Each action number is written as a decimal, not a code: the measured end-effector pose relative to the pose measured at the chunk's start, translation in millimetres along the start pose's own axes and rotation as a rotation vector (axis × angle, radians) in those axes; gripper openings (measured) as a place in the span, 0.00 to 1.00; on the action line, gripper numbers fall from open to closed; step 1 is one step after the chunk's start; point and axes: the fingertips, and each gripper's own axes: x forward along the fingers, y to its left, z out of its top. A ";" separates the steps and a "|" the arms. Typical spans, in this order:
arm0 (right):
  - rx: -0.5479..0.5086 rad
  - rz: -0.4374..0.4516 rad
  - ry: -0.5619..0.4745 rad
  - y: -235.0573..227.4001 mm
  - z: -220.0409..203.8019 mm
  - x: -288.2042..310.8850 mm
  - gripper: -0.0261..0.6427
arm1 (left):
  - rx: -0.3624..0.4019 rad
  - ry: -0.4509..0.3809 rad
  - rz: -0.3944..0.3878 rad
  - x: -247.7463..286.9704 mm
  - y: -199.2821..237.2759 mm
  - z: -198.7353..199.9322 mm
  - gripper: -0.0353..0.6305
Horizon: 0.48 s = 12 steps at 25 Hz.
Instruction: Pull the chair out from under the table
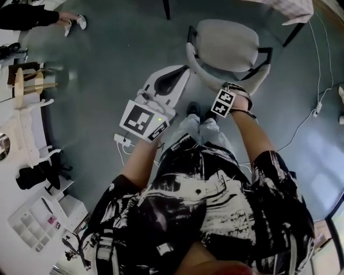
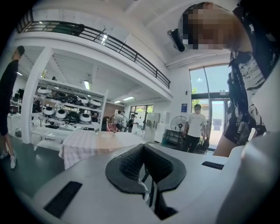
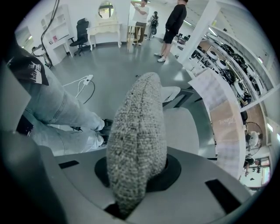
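Note:
The chair (image 1: 226, 45) has a grey fabric seat and a curved backrest, and it stands on the grey floor in front of the person's feet. Its top rim sits between the pads of my right gripper (image 1: 232, 91), which points steeply down. In the right gripper view the woolly backrest (image 3: 138, 131) fills the shut jaws of that gripper (image 3: 136, 177), with the seat (image 3: 181, 127) beyond. The table (image 1: 293, 8), under a checked cloth, is at the top right, past the chair. My left gripper (image 1: 183, 71) hovers left of the chair, apart from it. It (image 2: 145, 151) is shut on nothing and points level at the table (image 2: 87, 144).
The person's shoes (image 1: 201, 121) stand right behind the chair. A white cable (image 1: 314, 107) runs over the floor at the right, and a power strip (image 1: 122, 140) lies at the left. White shelving (image 1: 27, 134) lines the left edge. A bystander (image 2: 194, 127) stands far off.

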 end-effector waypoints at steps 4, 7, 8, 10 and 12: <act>-0.028 -0.018 0.001 -1.8 4.6 2.9 0.12 | 0.003 -0.008 -0.024 -1.4 7.9 1.0 0.05; -0.068 -0.083 -0.012 1.3 4.7 -1.0 0.19 | 0.003 -0.021 -0.047 -3.2 9.1 1.3 0.05; -0.070 -0.097 -0.026 4.2 5.2 -7.3 0.17 | 0.004 -0.025 -0.057 -3.9 9.4 2.9 0.06; -0.049 -0.112 -0.068 9.3 4.6 -27.6 0.23 | 0.011 -0.037 -0.078 -5.3 8.9 9.1 0.06; -0.023 -0.146 -0.110 9.9 -0.2 -56.6 0.21 | 0.024 -0.053 -0.099 -6.5 7.5 16.0 0.05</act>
